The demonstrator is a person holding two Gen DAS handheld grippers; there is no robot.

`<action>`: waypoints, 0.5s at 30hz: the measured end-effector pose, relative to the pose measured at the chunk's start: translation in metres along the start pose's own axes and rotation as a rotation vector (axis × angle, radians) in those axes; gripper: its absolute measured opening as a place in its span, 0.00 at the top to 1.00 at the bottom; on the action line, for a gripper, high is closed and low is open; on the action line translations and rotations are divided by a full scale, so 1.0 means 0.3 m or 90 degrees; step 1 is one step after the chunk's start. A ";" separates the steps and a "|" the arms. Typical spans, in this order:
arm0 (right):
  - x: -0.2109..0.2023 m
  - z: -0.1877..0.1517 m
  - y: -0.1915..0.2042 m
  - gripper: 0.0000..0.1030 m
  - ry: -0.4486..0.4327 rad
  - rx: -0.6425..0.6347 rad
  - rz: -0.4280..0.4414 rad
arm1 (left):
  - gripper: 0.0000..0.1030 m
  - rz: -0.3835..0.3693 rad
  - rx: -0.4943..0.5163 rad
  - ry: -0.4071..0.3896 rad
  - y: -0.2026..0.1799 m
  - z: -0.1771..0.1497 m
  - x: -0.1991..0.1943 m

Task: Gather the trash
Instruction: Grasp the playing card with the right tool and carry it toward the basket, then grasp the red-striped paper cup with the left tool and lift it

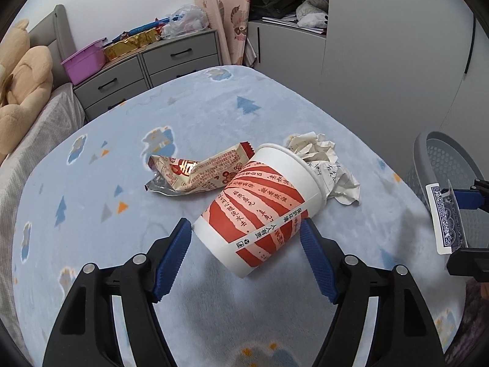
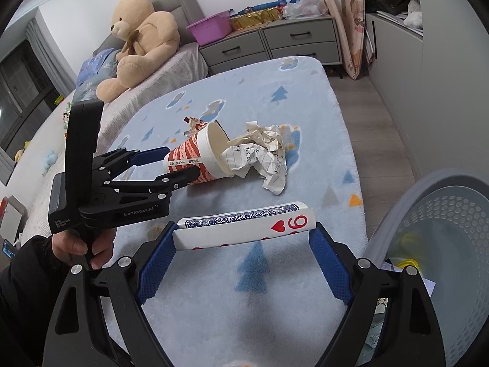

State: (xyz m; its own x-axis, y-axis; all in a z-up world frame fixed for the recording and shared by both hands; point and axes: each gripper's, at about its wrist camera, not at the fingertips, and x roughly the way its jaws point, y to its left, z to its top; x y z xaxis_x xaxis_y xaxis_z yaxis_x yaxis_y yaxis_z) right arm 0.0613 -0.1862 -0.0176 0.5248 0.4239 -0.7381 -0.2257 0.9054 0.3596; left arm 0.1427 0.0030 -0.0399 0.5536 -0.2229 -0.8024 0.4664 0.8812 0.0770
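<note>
A red-and-white paper cup (image 1: 259, 205) lies on its side on the blue blanket, with crumpled paper (image 1: 324, 165) at its mouth and a snack wrapper (image 1: 195, 171) behind it. My left gripper (image 1: 244, 229) is open with its fingers on either side of the cup's base; it also shows in the right wrist view (image 2: 180, 165). My right gripper (image 2: 244, 232) is shut on playing cards (image 2: 244, 227), a six of hearts facing me, held beside the grey mesh bin (image 2: 443, 244). The cup (image 2: 195, 156) and the paper (image 2: 262, 153) show there too.
The bin (image 1: 440, 159) stands at the blanket's right edge with some trash inside. A teddy bear (image 2: 140, 39) sits on the bed at the left. Grey drawers (image 2: 275, 42) with clutter stand at the back. A wardrobe (image 1: 382, 46) is at the right.
</note>
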 end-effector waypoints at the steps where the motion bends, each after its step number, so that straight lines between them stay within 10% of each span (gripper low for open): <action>1: 0.001 -0.001 0.000 0.18 0.001 0.001 0.000 | 0.31 -0.003 0.005 0.001 -0.001 0.002 0.003; 15: -0.001 0.000 -0.004 0.18 0.000 0.007 0.007 | 0.29 -0.031 -0.004 0.005 -0.030 -0.021 -0.023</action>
State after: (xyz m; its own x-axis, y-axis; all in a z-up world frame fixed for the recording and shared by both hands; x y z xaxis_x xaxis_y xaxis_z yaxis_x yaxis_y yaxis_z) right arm 0.0616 -0.1875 -0.0178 0.5228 0.4344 -0.7335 -0.2226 0.9001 0.3744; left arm 0.1304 -0.0007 -0.0387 0.5242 -0.2626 -0.8101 0.4890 0.8716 0.0339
